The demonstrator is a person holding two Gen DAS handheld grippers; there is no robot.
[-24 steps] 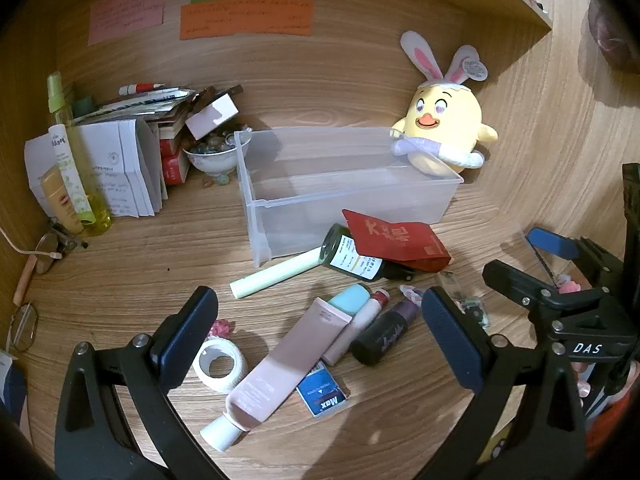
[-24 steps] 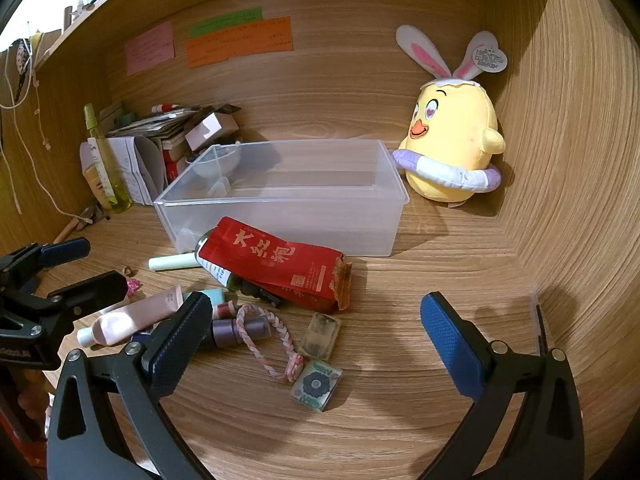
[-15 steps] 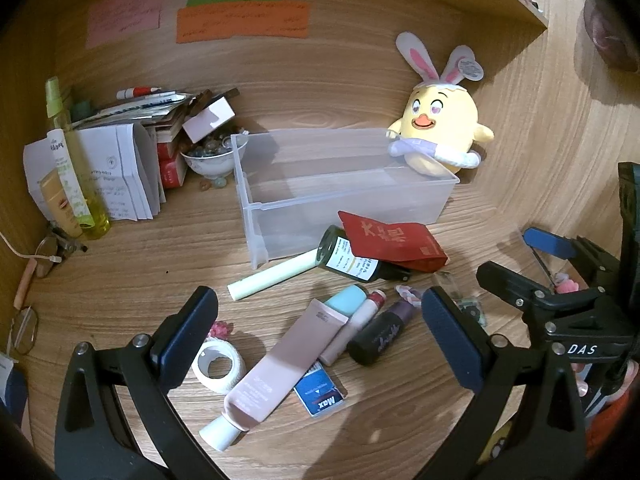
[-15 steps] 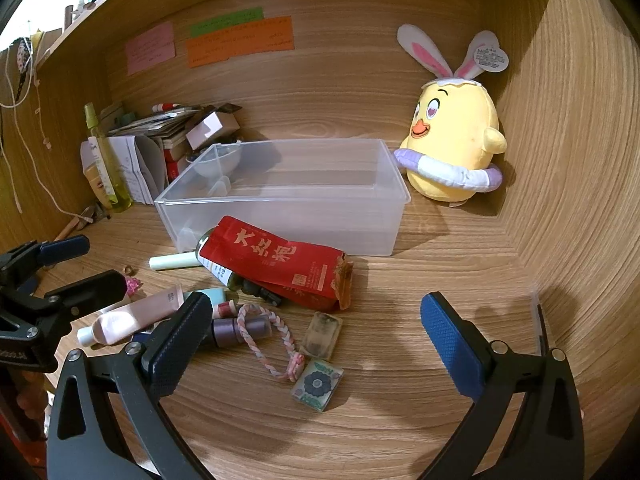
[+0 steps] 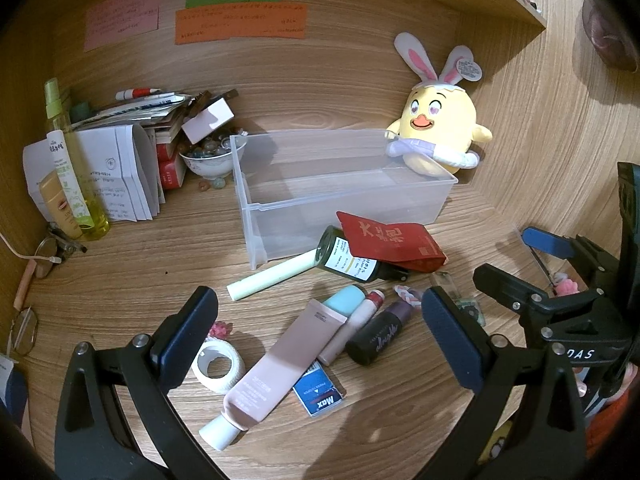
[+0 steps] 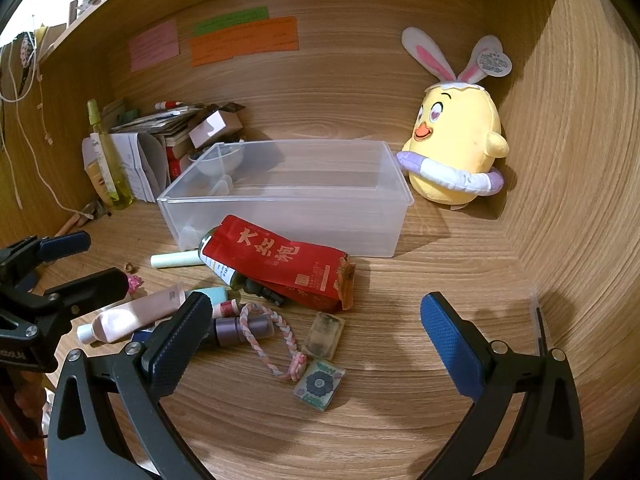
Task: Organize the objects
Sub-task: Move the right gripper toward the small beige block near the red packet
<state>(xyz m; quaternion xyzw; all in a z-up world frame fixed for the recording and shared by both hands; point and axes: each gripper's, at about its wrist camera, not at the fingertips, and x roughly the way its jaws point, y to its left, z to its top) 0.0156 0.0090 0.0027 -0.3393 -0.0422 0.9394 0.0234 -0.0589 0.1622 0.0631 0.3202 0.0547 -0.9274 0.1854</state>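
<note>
An empty clear plastic bin [image 5: 352,192] [image 6: 280,200] stands mid-desk. In front of it lie a red foil pouch [image 5: 390,242] [image 6: 276,262] over a dark green bottle [image 5: 348,260], a pale green tube [image 5: 272,276], a pink tube [image 5: 284,356] [image 6: 136,314], a dark purple lipstick [image 5: 380,332] [image 6: 240,328], a tape roll [image 5: 218,366], a blue packet [image 5: 318,394], a braided cord [image 6: 272,340] and two small packets [image 6: 320,386]. My left gripper [image 5: 320,336] is open above the tubes. My right gripper [image 6: 316,340] is open above the cord and packets.
A yellow chick plush [image 5: 438,128] [image 6: 456,152] sits right of the bin. Papers, boxes, a bowl of beads [image 5: 208,158] and a yellow spray bottle [image 5: 72,168] crowd the back left corner. Glasses [image 5: 24,328] lie at the left edge. Wooden walls close in behind and right.
The left view has drawn back slightly and shifted, so the objects sit a little higher. The right gripper has barely moved. Both stay open and empty.
</note>
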